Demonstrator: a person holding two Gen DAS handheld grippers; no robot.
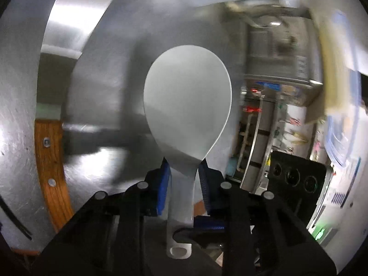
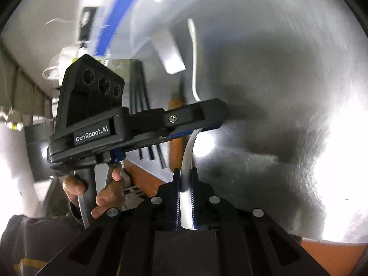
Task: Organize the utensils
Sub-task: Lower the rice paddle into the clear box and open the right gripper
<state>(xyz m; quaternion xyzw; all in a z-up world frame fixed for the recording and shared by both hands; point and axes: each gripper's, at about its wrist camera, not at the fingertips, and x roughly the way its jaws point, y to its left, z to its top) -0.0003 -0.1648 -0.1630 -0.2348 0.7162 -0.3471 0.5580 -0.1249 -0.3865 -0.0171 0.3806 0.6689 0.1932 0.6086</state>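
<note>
A white rice paddle [image 1: 187, 105] with a broad round blade stands up between the blue pads of my left gripper [image 1: 184, 172], which is shut on its neck; the handle's hanging hole shows at the bottom. In the right wrist view the same paddle shows edge-on [image 2: 194, 64]; its handle end [image 2: 187, 197] sits between the blue pads of my right gripper [image 2: 186, 179], which is shut on it. My left gripper [image 2: 207, 119] crosses that view from the left and grips the paddle higher up. Both grippers hold the paddle in front of a brushed steel surface [image 2: 276, 92].
A wooden handle with rivets [image 1: 49, 161] lies on the steel surface at the left. Shelves with small items [image 1: 283, 126] stand at the right. The person's hand [image 2: 103, 191] holds the left gripper's grip. An orange-brown surface [image 2: 147, 179] shows below the steel.
</note>
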